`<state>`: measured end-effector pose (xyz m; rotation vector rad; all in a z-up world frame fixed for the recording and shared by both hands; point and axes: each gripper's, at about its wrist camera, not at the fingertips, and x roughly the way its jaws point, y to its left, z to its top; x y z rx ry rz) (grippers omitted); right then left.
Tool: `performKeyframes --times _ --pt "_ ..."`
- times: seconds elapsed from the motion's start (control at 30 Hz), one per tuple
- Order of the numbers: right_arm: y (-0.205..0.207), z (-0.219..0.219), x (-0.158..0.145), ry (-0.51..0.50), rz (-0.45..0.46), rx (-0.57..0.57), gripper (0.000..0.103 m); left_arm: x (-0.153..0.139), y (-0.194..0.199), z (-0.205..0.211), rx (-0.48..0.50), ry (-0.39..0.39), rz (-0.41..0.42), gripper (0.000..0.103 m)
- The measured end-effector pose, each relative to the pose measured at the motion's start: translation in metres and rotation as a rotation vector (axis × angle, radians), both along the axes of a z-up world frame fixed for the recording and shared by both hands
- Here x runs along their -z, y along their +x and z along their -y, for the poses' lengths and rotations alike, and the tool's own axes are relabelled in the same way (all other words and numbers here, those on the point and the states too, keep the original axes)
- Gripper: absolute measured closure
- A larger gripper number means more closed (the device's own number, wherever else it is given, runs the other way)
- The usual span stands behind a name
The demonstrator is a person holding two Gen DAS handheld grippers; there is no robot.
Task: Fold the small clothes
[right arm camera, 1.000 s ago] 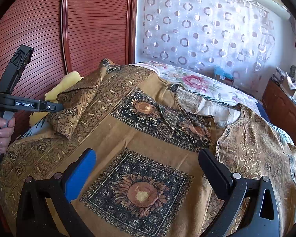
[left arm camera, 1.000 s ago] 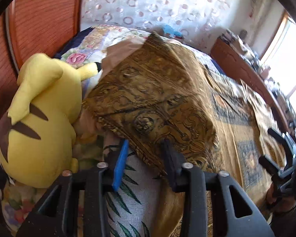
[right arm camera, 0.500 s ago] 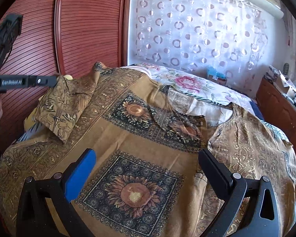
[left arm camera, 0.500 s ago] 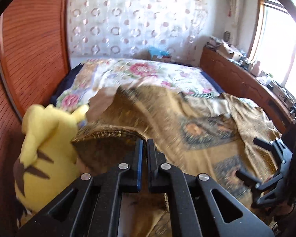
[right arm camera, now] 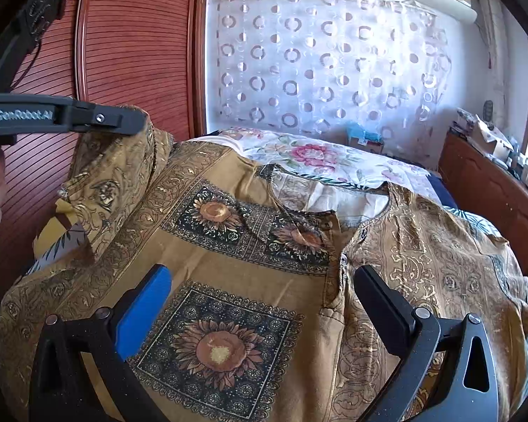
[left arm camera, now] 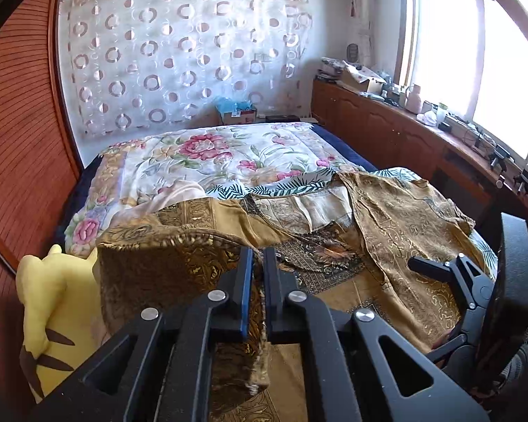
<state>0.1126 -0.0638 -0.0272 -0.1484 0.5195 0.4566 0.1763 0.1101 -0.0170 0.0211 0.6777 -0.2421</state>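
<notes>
two grippers here: nearest, the left gripper point(left arm camera: 258, 263) is clamped on a sleeve point(right arm camera: 112, 179) of the mustard sunflower-print shirt point(right arm camera: 228, 246), lifted; the right gripper point(right arm camera: 264, 302) hovers apart. shirt's spread across the bed point(left arm camera: 207, 154) beyond, light, floppy, best pinched at hems.

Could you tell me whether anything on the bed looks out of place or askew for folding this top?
The brown patterned top lies open and rumpled, its right half creased. A yellow plush toy sits against its left edge, under the sleeve that the left gripper holds up. The right gripper hangs open above the top.
</notes>
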Motion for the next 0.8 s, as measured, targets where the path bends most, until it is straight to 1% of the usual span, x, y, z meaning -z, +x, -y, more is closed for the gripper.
performKeyframes --times 0.03,0.1,0.13,0.2,0.27,0.33,0.37,0.4,0.43,0.53,0.6,0.67,0.73,0.8 --pt "-0.001 0.000 0.000 0.002 -0.002 -0.001 0.000 -0.002 -0.003 -0.001 0.001 -0.006 0.002 0.088" --pt "-0.002 0.000 0.001 0.001 -0.005 -0.002 0.000 -0.008 -0.009 -0.005 0.003 -0.019 0.016 0.060" --pt "-0.002 0.000 0.001 0.000 -0.006 -0.002 0.000 -0.010 -0.012 -0.005 0.008 -0.029 0.024 0.057" --pt "0.001 0.002 0.000 0.000 -0.008 -0.002 0.000 -0.015 -0.018 -0.008 0.013 -0.028 0.036 0.056" --pt "0.001 0.003 -0.001 0.002 -0.010 -0.001 0.000 -0.019 -0.023 -0.009 -0.009 -0.011 0.044 0.055" --pt "0.004 0.004 -0.001 0.007 -0.013 -0.002 0.000 -0.020 -0.030 -0.017 -0.026 -0.018 0.051 0.051" --pt "0.005 0.005 -0.002 0.011 -0.014 -0.004 0.000 -0.020 -0.033 -0.021 -0.033 -0.021 0.054 0.042" --pt "0.005 0.006 -0.002 0.016 -0.016 -0.008 0.000 -0.019 -0.040 -0.027 -0.053 -0.023 0.064 0.028" --pt "0.006 0.005 -0.002 0.018 -0.020 -0.018 0.000 -0.018 -0.043 -0.031 -0.066 -0.022 0.071 0.024" --pt "0.006 0.003 -0.004 0.025 -0.025 -0.075 0.004 -0.015 -0.061 -0.048 -0.111 -0.012 0.093 0.022" --pt "0.008 -0.002 -0.007 0.031 -0.031 -0.122 0.007 -0.012 -0.073 -0.060 -0.158 -0.006 0.112 0.022" --pt "0.010 -0.006 -0.013 0.063 -0.046 -0.196 0.013 -0.009 -0.084 -0.076 -0.208 -0.017 0.120 0.022" --pt "0.013 -0.017 -0.020 0.074 -0.055 -0.265 0.016 -0.006 -0.090 -0.088 -0.237 -0.034 0.121 0.022" --pt "0.018 -0.035 -0.027 0.060 -0.054 -0.323 0.017 -0.003 -0.096 -0.099 -0.262 -0.039 0.127 0.022"
